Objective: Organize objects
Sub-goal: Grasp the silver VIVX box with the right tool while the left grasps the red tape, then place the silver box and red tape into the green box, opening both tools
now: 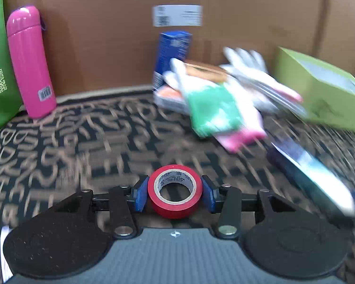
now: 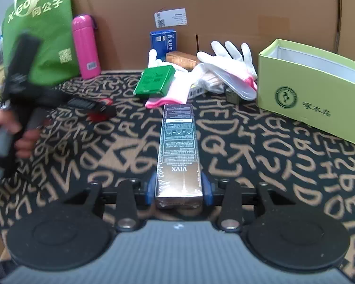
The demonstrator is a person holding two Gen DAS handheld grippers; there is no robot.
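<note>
Both loads in hand, carrying step under way. Left hand-held gripper (image 1: 175,193) clamped on a red roll of electrical tape (image 1: 175,190), pinched between the blue pads (image 1: 139,196), above the letter-patterned worktop (image 1: 71,142). Right hand-held gripper (image 2: 178,189) closed on a long dark VIVX carton (image 2: 178,151), pointing ahead toward the pile of white gloves (image 2: 227,59) and the green flat box (image 2: 155,80). Open light-green box (image 2: 312,90) standing to the right, probably the place for both. Next: bring each over the box opening, lower inside, then release; long carton likely needs turning to fit.
</note>
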